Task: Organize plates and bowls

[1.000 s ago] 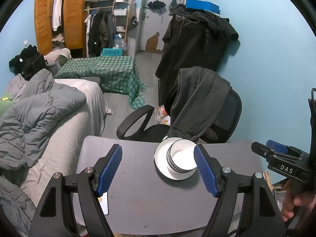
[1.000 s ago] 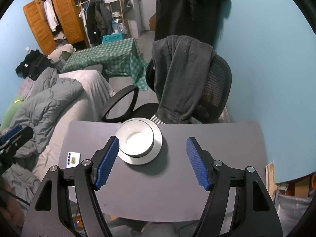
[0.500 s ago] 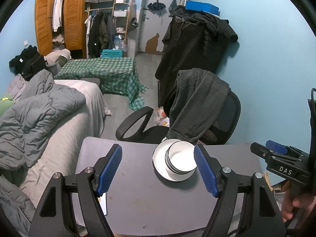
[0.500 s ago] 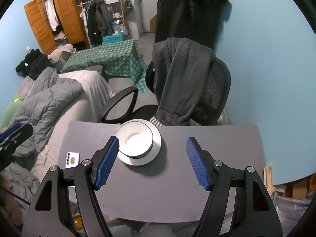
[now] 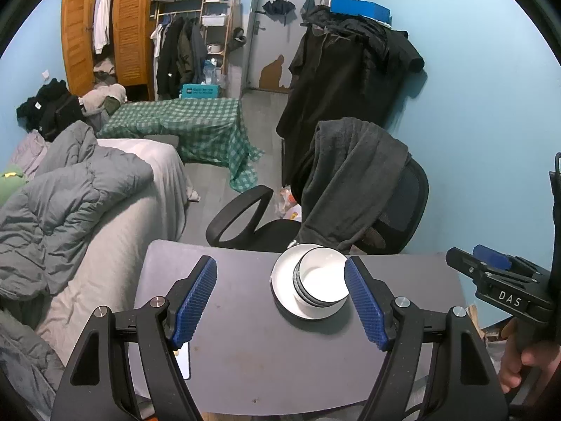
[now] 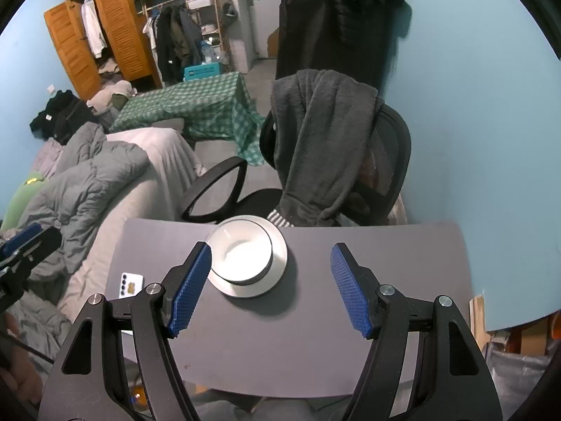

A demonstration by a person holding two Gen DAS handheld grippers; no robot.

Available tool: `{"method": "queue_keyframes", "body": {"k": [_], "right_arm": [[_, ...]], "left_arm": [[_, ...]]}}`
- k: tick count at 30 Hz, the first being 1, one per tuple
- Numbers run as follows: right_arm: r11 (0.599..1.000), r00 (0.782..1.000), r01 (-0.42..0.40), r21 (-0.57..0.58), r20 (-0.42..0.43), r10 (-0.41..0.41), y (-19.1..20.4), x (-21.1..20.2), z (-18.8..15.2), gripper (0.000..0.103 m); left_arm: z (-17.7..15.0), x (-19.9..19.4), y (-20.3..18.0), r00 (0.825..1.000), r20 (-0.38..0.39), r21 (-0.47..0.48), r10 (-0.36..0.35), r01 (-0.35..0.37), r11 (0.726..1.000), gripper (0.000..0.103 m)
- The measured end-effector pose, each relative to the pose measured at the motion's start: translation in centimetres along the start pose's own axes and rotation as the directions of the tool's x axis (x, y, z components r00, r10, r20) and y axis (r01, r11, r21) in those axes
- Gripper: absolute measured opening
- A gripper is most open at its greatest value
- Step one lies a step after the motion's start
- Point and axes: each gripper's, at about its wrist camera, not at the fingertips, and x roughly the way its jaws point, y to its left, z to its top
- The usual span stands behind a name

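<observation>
Grey rounded bench point(image 5: 315, 368), matt top, carries the work. On it toward the far edge, just in front of the black mesh office chair point(image 6: 382, 161) with a dark grey fleece hung over its back, sits a white round plate point(image 6: 277, 273) with a stack of white bowls with dark rims point(image 5: 320, 282) nested on it, set off-centre toward the plate's right side in the left wrist view. Round pieces, so no long axis to line up with; approach direction matters more than rotation. Left gripper point(image 5: 280, 301): jaws spread wide, nothing between them, held above the near part of the bench; the stack lies ahead and to the right of its midline, just by the right blue pad. Right gripper point(image 6: 270, 289): jaws likewise spread and empty; the stack lies ahead and left of its midline, by the left pad. Judgement: neither hand is clearly nearer; both stand well apart from the stack, which looks already gathered. A white phone point(image 6: 130, 285) lies flat near the bench's left edge, apart from the plate.
</observation>
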Motion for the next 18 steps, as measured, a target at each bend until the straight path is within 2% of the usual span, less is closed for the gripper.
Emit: {"method": "queue_keyframes", "body": {"k": [10, 18], "right_arm": [[1.0, 1.0, -0.001, -0.002, 0.0, 0.001, 0.21, -0.06, -0.01, 0.07], [1.0, 1.0, -0.006, -0.006, 0.002, 0.006, 0.24, -0.04, 0.24, 0.07]], "left_arm": [[0.48, 0.49, -0.15, 0.999, -0.046, -0.012, -0.015, 0.014, 1.0, 0.077], [0.56, 0.07, -0.85, 1.0, -0.026, 0.042, 0.016, -0.015, 0.999, 0.077]]}}
